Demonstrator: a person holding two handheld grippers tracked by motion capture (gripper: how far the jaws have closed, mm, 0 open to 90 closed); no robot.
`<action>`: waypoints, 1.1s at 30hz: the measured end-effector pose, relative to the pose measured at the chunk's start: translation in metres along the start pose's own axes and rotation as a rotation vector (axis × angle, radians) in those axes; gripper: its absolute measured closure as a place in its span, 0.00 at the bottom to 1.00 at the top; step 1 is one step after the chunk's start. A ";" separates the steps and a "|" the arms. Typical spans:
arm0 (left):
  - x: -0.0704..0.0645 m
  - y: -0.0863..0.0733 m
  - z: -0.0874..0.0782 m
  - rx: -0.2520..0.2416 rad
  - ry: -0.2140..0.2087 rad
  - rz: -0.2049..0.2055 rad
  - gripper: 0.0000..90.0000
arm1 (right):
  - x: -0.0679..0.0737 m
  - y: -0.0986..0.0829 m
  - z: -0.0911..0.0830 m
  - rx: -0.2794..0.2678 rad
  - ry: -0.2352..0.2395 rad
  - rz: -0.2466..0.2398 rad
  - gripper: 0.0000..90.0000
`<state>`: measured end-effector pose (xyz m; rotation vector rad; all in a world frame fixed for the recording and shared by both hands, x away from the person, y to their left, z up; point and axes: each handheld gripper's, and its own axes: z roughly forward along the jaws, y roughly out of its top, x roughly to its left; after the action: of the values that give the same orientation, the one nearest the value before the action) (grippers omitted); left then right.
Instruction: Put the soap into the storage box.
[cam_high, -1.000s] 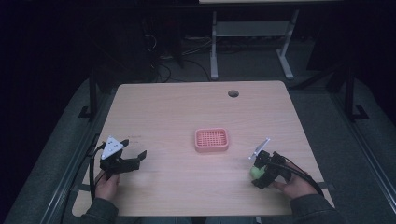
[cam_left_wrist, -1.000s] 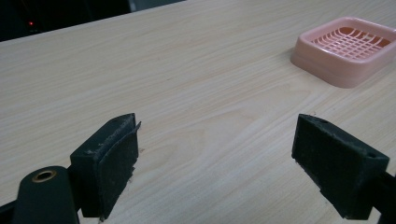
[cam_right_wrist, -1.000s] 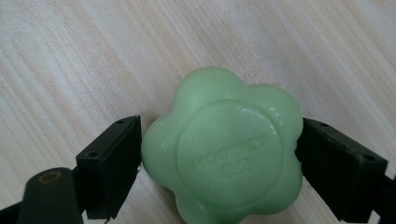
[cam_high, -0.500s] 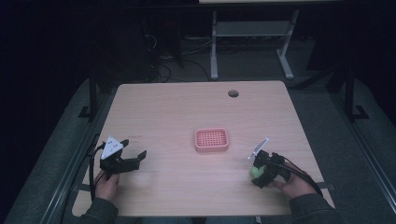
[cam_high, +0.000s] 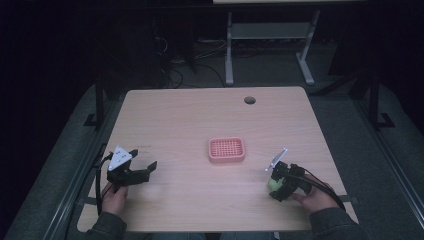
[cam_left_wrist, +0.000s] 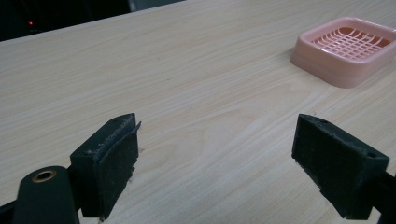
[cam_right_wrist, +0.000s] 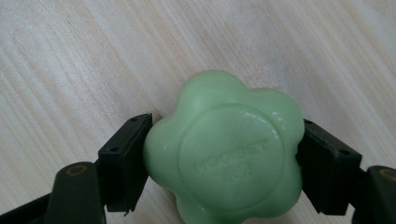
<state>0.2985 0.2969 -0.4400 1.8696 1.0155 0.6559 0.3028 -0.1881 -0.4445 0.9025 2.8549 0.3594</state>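
Your left tongs (cam_high: 149, 168) are black, with a pale grey three-cornered plate on top and a black cable trailing back. Their jaws are blocky, faced with rough dark pads; a brass-ringed hole sits low. Your right tongs (cam_high: 273, 184) match. You wear dark grey sleeves (cam_high: 336, 226).

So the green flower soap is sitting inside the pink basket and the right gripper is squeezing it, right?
Not quite. The right gripper is squeezing the green flower soap, but the soap is not inside the pink basket. The high view shows it beside the basket, near the table's front right corner.
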 end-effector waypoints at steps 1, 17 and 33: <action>0.000 0.000 0.000 -0.001 0.000 0.000 0.16 | 0.000 0.000 0.000 -0.001 0.000 -0.002 0.28; 0.000 0.000 0.000 -0.006 0.001 -0.005 0.16 | -0.002 -0.002 -0.002 -0.035 0.020 0.002 0.28; 0.000 0.000 0.000 -0.001 0.000 -0.005 0.16 | -0.005 0.013 -0.015 -0.063 0.022 -0.016 0.28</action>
<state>0.2986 0.2973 -0.4398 1.8662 1.0189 0.6533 0.3114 -0.1836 -0.4263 0.8693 2.8518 0.4575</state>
